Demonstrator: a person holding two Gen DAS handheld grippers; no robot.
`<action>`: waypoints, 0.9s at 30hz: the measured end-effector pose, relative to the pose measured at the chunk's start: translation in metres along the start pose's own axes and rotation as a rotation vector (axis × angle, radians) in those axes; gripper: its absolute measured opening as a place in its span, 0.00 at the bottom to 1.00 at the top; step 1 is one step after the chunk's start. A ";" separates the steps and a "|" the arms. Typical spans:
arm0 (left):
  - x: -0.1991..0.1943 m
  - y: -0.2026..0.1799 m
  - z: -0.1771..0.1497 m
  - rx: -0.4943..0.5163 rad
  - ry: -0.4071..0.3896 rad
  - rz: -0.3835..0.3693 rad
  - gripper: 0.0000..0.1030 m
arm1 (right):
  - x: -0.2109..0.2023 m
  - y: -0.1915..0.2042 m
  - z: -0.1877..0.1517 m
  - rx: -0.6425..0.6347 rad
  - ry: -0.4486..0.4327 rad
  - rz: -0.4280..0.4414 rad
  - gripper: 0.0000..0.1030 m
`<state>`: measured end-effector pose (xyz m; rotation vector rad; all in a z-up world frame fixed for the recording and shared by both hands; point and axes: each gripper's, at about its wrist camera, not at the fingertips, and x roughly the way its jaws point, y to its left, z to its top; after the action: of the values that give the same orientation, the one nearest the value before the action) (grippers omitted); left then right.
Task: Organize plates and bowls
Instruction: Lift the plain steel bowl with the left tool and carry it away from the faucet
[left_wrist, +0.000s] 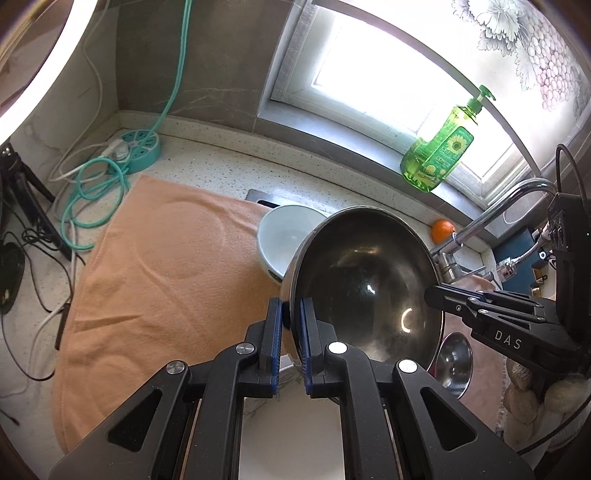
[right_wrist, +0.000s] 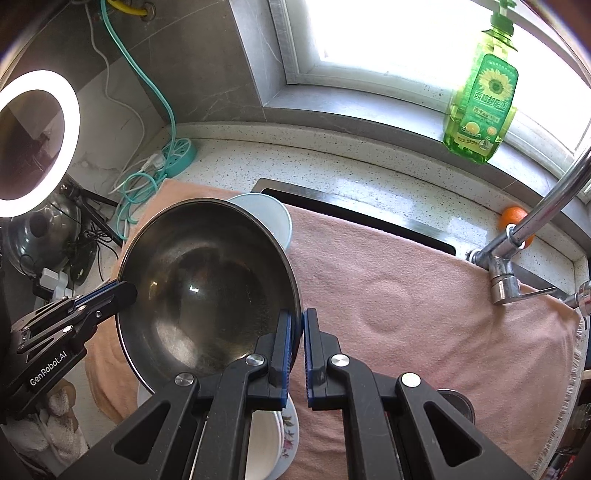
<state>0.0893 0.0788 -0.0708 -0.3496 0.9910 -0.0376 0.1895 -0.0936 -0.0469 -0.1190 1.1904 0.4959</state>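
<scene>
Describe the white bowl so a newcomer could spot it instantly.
Start at the window sill with the green soap bottle, then drop to the orange towel on the counter. At the towel's edge nearest the sink sits the white bowl, partly hidden behind the big steel bowl held by both grippers. It is the only white, matte bowl; the others are shiny metal.

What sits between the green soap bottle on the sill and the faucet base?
An orange on the speckled counter, between the soap bottle and faucet; clearest in the right wrist view.
</scene>
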 end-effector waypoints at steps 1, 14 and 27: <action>-0.003 0.005 0.000 -0.005 -0.003 0.002 0.07 | 0.001 0.005 0.000 -0.004 0.002 0.004 0.06; -0.037 0.065 -0.012 -0.069 -0.041 0.053 0.07 | 0.020 0.075 0.003 -0.070 0.032 0.049 0.06; -0.060 0.130 -0.039 -0.170 -0.046 0.093 0.07 | 0.046 0.146 -0.004 -0.142 0.080 0.099 0.06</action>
<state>0.0072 0.2022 -0.0811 -0.4576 0.9659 0.1386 0.1363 0.0486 -0.0655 -0.2040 1.2426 0.6678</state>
